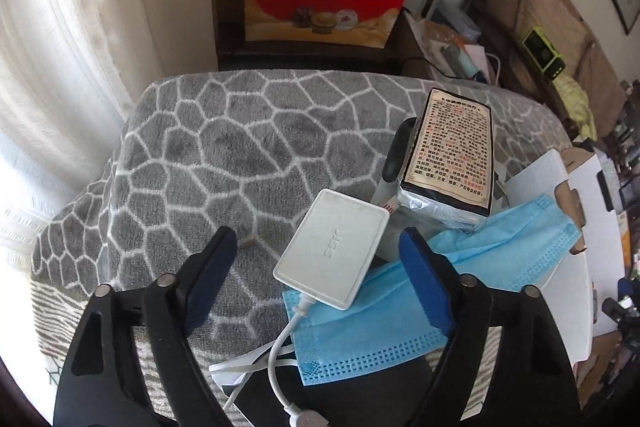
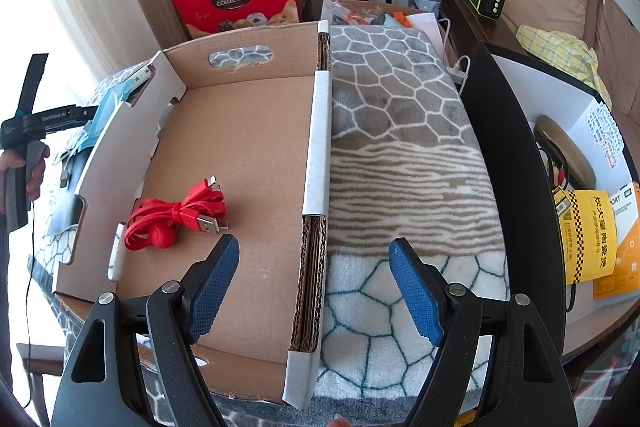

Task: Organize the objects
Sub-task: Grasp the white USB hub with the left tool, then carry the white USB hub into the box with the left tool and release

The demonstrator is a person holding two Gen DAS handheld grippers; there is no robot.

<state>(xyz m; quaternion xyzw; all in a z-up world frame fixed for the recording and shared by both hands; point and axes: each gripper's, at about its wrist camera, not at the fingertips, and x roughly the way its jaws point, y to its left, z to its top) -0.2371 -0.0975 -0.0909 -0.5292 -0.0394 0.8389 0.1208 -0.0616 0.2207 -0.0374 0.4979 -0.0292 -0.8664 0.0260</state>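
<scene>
Blue-padded left hand-held gripper point(image 1: 320, 259) stands apart around a white charger point(image 1: 333, 249); the right hand-held gripper point(image 2: 314, 267) stands apart over a cardboard box point(image 2: 248, 147).

White, flat and with a short cable at its near end, the charger lies between the left pads without either one touching it, resting partly on a blue mask point(image 1: 420, 299) on a grey patterned blanket point(image 1: 224, 155). Just beyond it a printed packet point(image 1: 452, 159) leans tilted, near the white edge of the box. In the right wrist view nothing sits between the right pads, which straddle the box's right wall. Inside the box, near its left wall, lies a bundled red cable point(image 2: 176, 217). At the far left of that view a hand point(image 2: 28, 167) grips the left tool's handle.
</scene>
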